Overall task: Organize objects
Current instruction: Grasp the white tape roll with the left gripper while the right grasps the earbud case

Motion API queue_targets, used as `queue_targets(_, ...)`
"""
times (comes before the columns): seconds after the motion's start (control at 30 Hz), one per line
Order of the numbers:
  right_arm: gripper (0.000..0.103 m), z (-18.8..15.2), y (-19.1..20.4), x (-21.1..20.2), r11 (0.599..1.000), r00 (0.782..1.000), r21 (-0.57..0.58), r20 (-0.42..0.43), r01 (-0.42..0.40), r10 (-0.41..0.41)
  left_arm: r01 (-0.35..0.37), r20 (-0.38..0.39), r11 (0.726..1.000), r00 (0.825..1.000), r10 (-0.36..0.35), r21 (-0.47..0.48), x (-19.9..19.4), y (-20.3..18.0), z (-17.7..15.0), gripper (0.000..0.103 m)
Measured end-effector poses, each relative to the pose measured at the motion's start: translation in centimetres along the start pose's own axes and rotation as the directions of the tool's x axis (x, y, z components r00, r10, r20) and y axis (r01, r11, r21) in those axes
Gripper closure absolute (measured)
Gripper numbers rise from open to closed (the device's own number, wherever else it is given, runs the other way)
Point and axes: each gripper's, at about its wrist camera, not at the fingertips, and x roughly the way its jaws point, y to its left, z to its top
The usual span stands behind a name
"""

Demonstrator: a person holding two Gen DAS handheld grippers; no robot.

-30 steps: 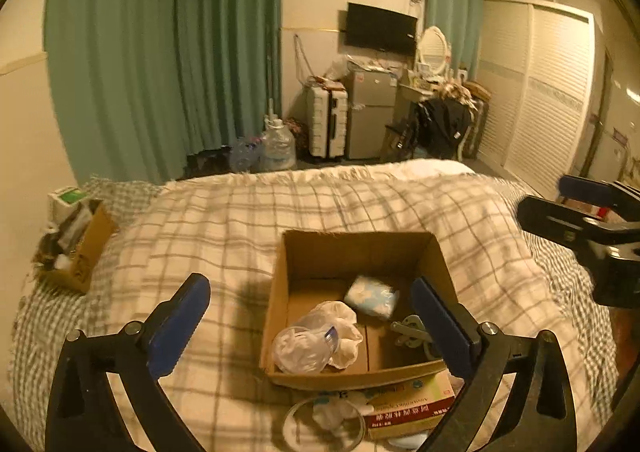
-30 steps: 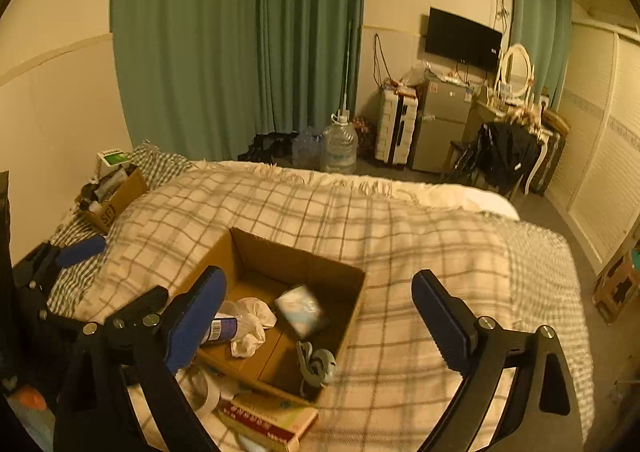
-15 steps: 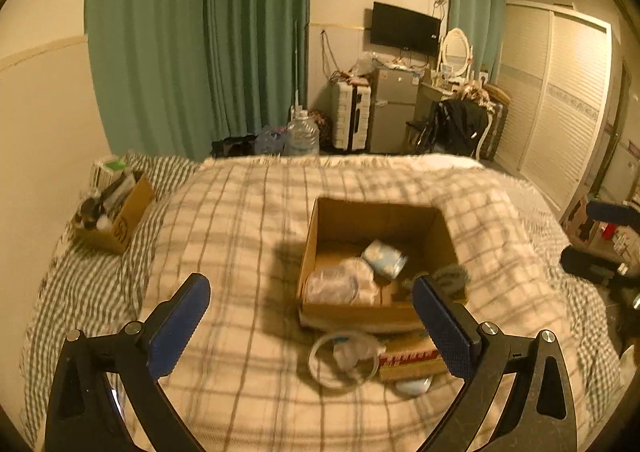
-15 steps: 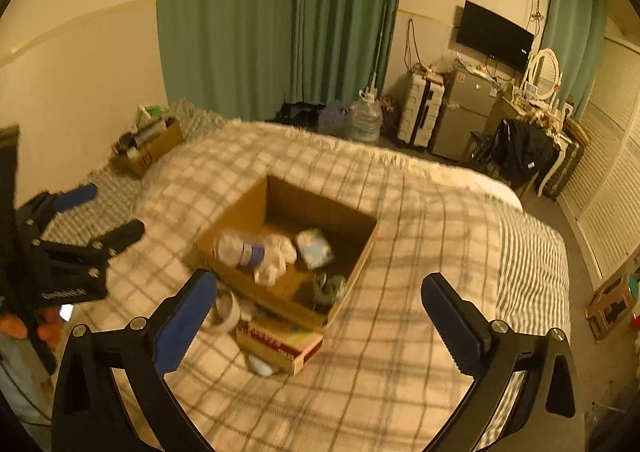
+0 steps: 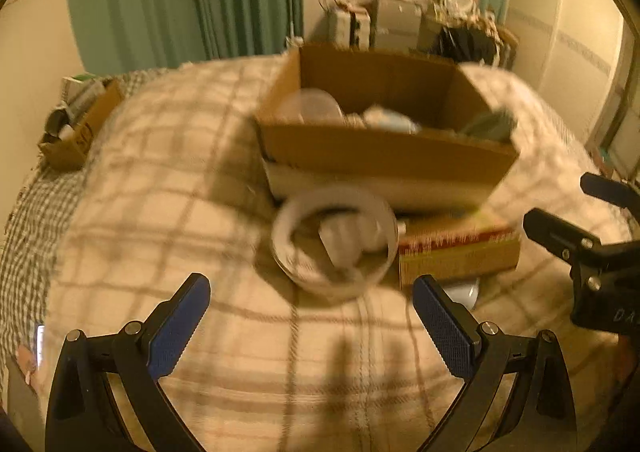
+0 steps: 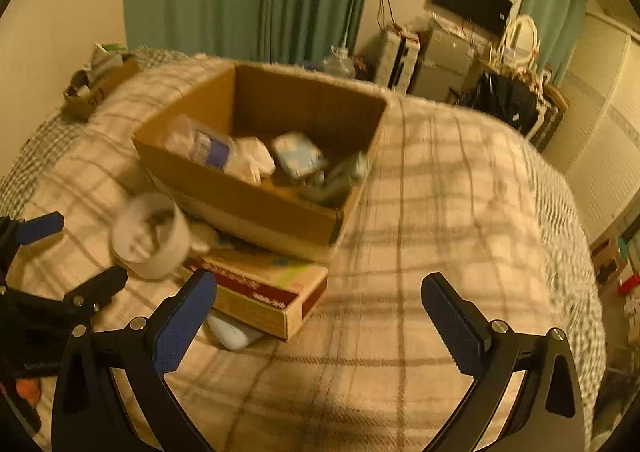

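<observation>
An open cardboard box [image 5: 384,148] [image 6: 256,196] holding a bottle, white cloth, a tissue pack and a grey-green item sits on the checked bed cover. In front of it lie a white tape roll [image 5: 336,240] [image 6: 150,236], a flat red and tan carton [image 5: 460,252] [image 6: 260,292] and a small white object [image 6: 232,332] under the carton. My left gripper [image 5: 312,316] is open and empty, just short of the tape roll. My right gripper [image 6: 320,312] is open and empty, its left finger beside the carton.
A second cardboard box [image 5: 76,128] with clutter sits at the bed's far left. Green curtains, suitcases, a fridge and a TV stand beyond the bed. White wardrobe doors [image 6: 600,124] are on the right.
Both grippers have dropped low and moved in close to the bed. The box and the things in front of it now look much larger. Both stay open.
</observation>
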Motion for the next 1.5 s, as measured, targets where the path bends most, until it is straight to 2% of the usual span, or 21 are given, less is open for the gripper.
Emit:
queue_targets(0.13, 0.001, -1.0, -1.0, 1.7, 0.999, 0.999, 0.048, -0.041, -0.022, 0.024, -0.014, -0.027, 0.999, 1.0, 0.015, 0.031, 1.6, -0.8, 0.3, 0.0)
queue_targets(0.33, 0.001, -1.5, -2.1, 1.9, 0.992, 0.998, 0.112, -0.033, -0.051, 0.055, -0.001, -0.069, 0.999, 0.998, 0.004, 0.042, 4.6, -1.3, 2.0, 0.0)
queue_targets(0.37, 0.001, -1.6, -2.2, 1.9, 0.991, 0.998, 0.119, -0.033, -0.055, 0.059, 0.009, -0.081, 0.999, 0.997, -0.006, 0.038, 5.2, -1.2, 2.1, 0.004)
queue_targets(0.4, 0.001, -1.6, -2.3, 1.9, 0.99, 0.998, 0.126, -0.032, -0.056, 0.061, 0.017, -0.087, 0.999, 0.996, -0.014, 0.034, 5.5, -1.1, 2.1, 0.014)
queue_targets(0.47, 0.001, -1.7, -2.2, 1.9, 0.991, 0.998, 0.128, -0.031, -0.048, 0.052, 0.046, -0.093, 0.999, 0.995, -0.045, 0.011, 5.6, -0.8, 2.0, 0.016)
queue_targets(0.57, 0.001, -1.8, -1.7, 1.5, 0.993, 0.999, 0.111, -0.022, -0.029, 0.032, 0.043, -0.066, 0.999, 0.997, -0.043, -0.013, 4.5, -0.3, 1.6, 0.017)
queue_targets(0.7, 0.001, -2.2, -0.7, 0.3, 0.996, 1.0, 0.093, -0.018, -0.011, 0.013, -0.003, 0.001, 1.0, 1.0, 0.003, -0.029, 0.9, 0.5, 0.5, 0.017)
queue_targets(0.8, 0.001, -2.7, 0.9, -0.6, 0.996, 0.998, 0.072, -0.03, -0.057, 0.059, -0.037, 0.039, 0.999, 0.999, 0.038, -0.011, -1.1, 1.0, 0.1, 0.017)
queue_targets(0.87, 0.001, -3.0, 2.5, -0.2, 0.993, 0.991, 0.045, -0.068, -0.109, 0.112, -0.059, 0.047, 0.998, 0.997, 0.059, 0.001, -1.8, 1.6, 0.1, 0.017)
queue_targets(0.93, 0.005, -3.1, 4.1, 1.1, 0.991, 0.982, 0.007, -0.13, -0.135, 0.135, -0.071, 0.036, 0.997, 0.997, 0.071, 0.01, -1.6, 2.2, 0.2, 0.017)
queue_targets(1.03, 0.012, -3.2, 5.4, 3.9, 0.991, 0.966, -0.013, -0.225, -0.13, 0.123, -0.06, 0.019, 0.998, 0.998, 0.06, 0.0, -1.3, 3.1, 0.1, 0.017)
queue_targets(1.13, 0.016, -2.8, 6.0, 6.6, 0.996, 0.958, -0.019, -0.277, -0.085, 0.076, -0.013, 0.004, 0.999, 1.0, 0.014, -0.05, -0.7, 4.3, 0.1, 0.017)
queue_targets(1.4, 0.017, -2.3, 7.3, 10.3, 0.998, 0.94, -0.055, -0.34, -0.021, 0.002, 0.026, 0.006, 0.997, 1.0, -0.026, -0.077, -0.3, 4.7, -0.3, 0.017)
queue_targets(1.43, 0.019, -2.3, 7.4, 10.1, 0.998, 0.942, -0.059, -0.336, -0.019, -0.002, 0.026, 0.008, 0.997, 1.0, -0.025, -0.073, -0.3, 4.7, -0.3, 0.017)
queue_targets(1.5, 0.034, -2.5, 7.4, 9.9, 0.998, 0.943, -0.064, -0.332, -0.021, -0.001, 0.026, 0.013, 0.997, 1.0, -0.025, -0.068, -0.4, 4.5, -0.4, 0.017)
